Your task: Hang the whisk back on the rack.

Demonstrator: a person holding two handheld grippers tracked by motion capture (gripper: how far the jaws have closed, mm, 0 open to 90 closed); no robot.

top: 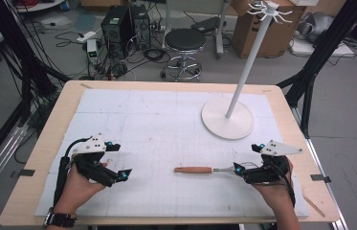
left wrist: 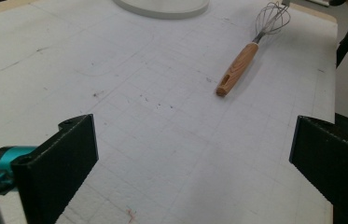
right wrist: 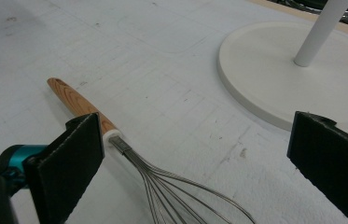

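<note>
A whisk (top: 193,169) with a wooden handle and wire head lies flat on the white mat, handle pointing left. My right gripper (top: 248,158) is at its wire end with jaws wide apart. In the right gripper view (right wrist: 195,135) the whisk (right wrist: 76,100) runs past the left jaw, and its wires lie on the mat between the jaws, touched by neither pad. My left gripper (top: 118,160) stands open at the front left with nothing between its jaws (left wrist: 192,140). From there the whisk (left wrist: 237,69) lies well ahead to the right.
A white hook stand (top: 227,118) with a round base and a tall pole stands at the back right of the mat. Its base (right wrist: 274,70) is just beyond the right gripper. The wooden table edge (top: 32,163) frames the mat. A stool and cables sit on the floor behind.
</note>
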